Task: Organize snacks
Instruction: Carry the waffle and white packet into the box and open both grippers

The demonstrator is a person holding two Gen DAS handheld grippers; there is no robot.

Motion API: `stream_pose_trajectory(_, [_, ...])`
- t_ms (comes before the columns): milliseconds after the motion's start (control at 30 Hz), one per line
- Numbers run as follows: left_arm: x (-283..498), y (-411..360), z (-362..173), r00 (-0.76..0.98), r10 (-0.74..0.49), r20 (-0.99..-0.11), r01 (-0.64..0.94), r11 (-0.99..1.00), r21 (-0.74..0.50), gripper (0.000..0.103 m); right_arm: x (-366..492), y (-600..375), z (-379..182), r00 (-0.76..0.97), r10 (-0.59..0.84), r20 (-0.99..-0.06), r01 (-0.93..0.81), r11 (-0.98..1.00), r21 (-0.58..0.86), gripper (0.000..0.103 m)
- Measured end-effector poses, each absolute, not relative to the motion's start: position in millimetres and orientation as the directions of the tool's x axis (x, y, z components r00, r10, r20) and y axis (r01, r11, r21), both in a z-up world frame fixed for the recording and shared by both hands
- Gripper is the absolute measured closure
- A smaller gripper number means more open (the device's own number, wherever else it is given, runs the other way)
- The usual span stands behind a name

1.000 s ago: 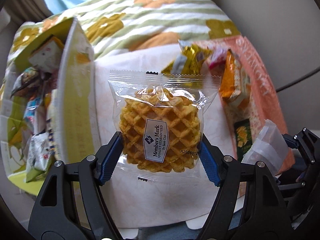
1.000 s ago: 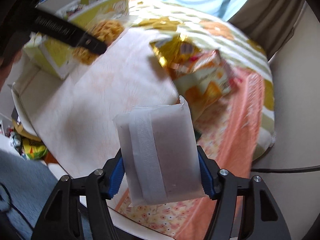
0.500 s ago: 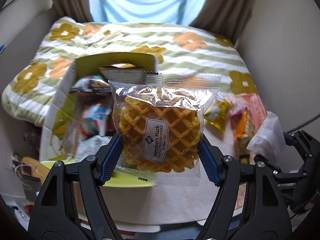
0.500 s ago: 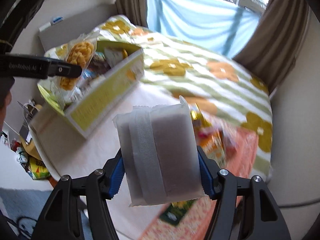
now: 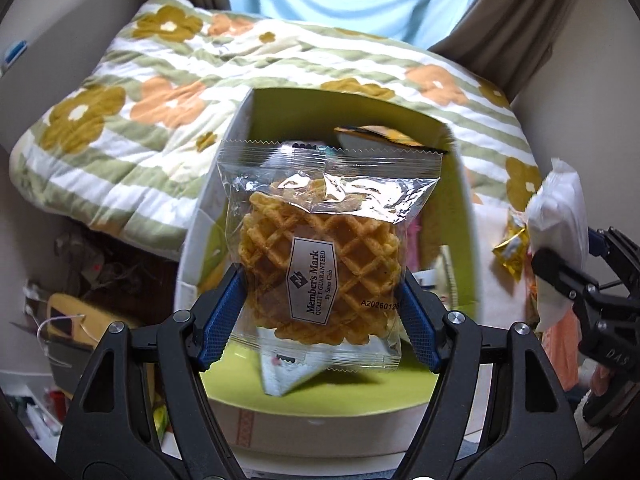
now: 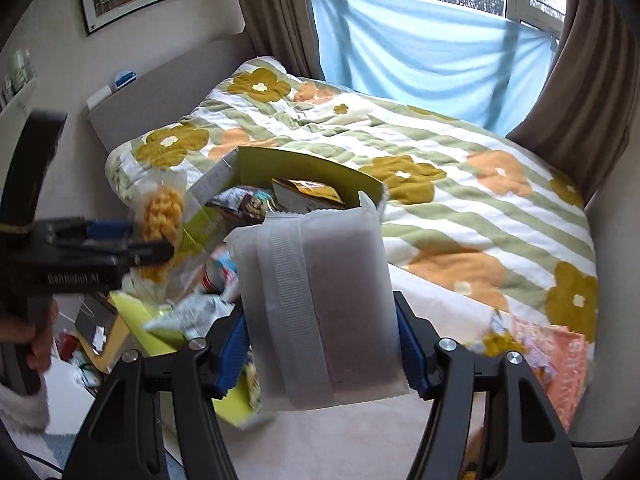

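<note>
Holding one snack apiece, both tools sit poised over the open yellow-green box. The left hand-held gripper is clamped on the clear waffle packet by its side edges, label facing the camera, so it can drop flat through the opening. The right hand-held gripper pinches the frosted white packet upright, just beside the box's near wall. Inside, other wrappers crowd the floor; free room appears mostly in the middle. More loose snacks lie on the counter to the right.
</note>
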State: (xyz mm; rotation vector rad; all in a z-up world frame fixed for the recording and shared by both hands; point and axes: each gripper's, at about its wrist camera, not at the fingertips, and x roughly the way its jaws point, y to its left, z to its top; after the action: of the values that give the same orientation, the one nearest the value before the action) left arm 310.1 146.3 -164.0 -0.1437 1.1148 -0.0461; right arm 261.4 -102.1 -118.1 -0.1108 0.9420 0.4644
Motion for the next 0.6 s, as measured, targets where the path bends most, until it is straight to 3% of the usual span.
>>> stream_pose_trajectory(300, [333,170,-212,0.333,-0.171,-0.927,0.013,0.984,-0.177,0.032,295,-51,-143,0.424,0.32,-0.847,-0.339,0.924,0.18,0.043])
stream_pose_trajectory(400, [338,170,-216,0.326,-0.185,-0.927,0.031,0.982,-0.185,0.028,299,-47,-148,0.413,0.313,-0.855,-0.317,0.93,0.187,0.043])
stream_pose_trajectory(533, [335,168,-207,0.355,-0.183,-0.917,0.065,0.983,-0.171,0.004,303,-50,-151,0.405,0.314,-0.859,-0.296,0.934,0.202,0.043])
stream_pose_trajectory(600, [331,170,-199,0.383,-0.169,-0.908,0.068,0.986,-0.154,0.002,304,-51,-152,0.404,0.325,-0.855,-0.296,0.931,0.214,0.043])
